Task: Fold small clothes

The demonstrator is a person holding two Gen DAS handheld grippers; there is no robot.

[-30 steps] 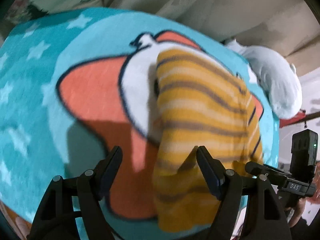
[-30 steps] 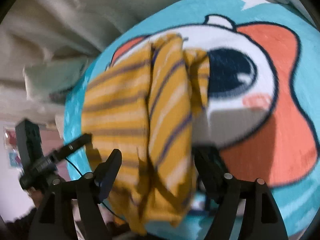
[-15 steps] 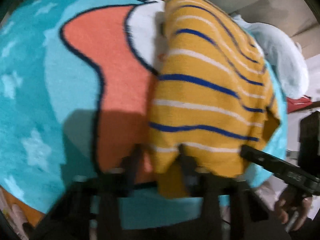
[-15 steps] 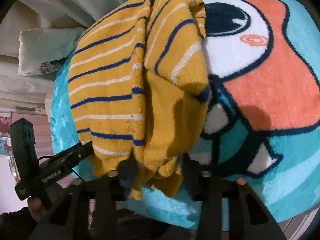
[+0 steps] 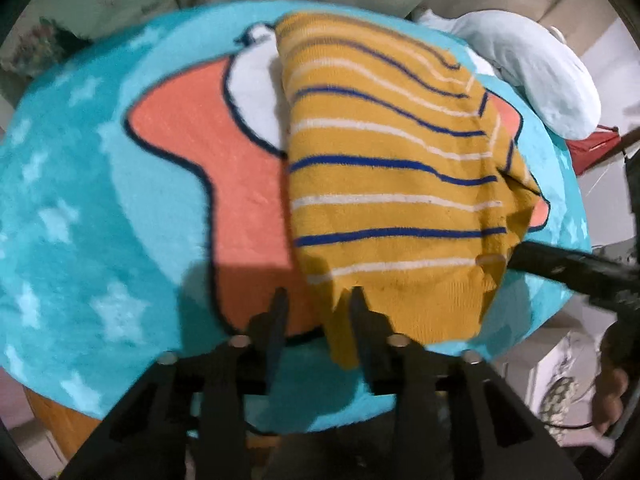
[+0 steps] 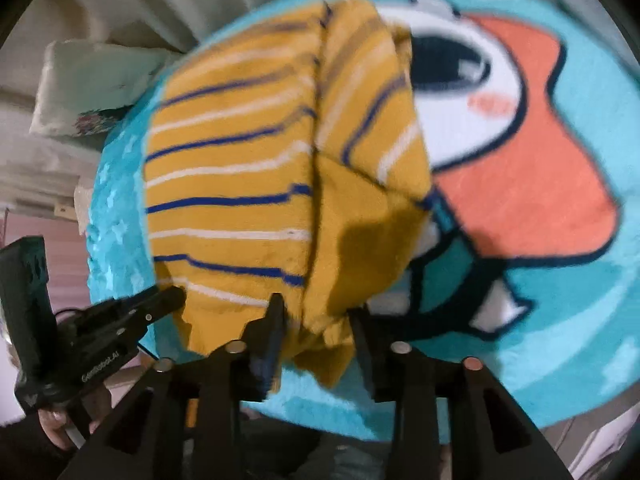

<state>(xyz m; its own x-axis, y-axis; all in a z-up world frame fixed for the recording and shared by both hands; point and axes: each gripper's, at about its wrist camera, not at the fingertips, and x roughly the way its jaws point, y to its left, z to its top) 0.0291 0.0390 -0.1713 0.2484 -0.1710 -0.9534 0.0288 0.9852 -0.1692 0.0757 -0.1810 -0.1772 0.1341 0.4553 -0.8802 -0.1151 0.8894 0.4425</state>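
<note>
A small mustard-yellow garment (image 5: 384,184) with blue and white stripes is lying folded on a round turquoise rug (image 5: 80,184) printed with a cartoon figure in orange, white and dark outline, the rug itself covering a round worktop. The garment is sitting toward the near edge of the rug, its hem reaching over the rim on the person's side.

The left hand-held gripper (image 5: 318,300) is pointing steeply down at the garment's near left corner. Its jaws are opening, standing at a narrow gap, with the corner of the hem lying against the right finger and no pads pressing on the cloth. The right hand-held gripper (image 6: 316,312) is poised over the opposite near corner, where a folded sleeve (image 6: 372,120) is lying over the body of the garment. Its jaws are also opening, with a bunch of the yellow hem hanging loosely between the fingers; whether the cloth is touching either pad cannot be told through the blur.

Each gripper is showing in the other's view at the garment's edge, with the person's hand (image 6: 56,424) gripping the left tool's handle. A pale blue cushion (image 5: 532,76) is resting just beyond the rug's far right edge, and a cream pillow (image 6: 88,92) with a floral patch is lying off its far left side.
</note>
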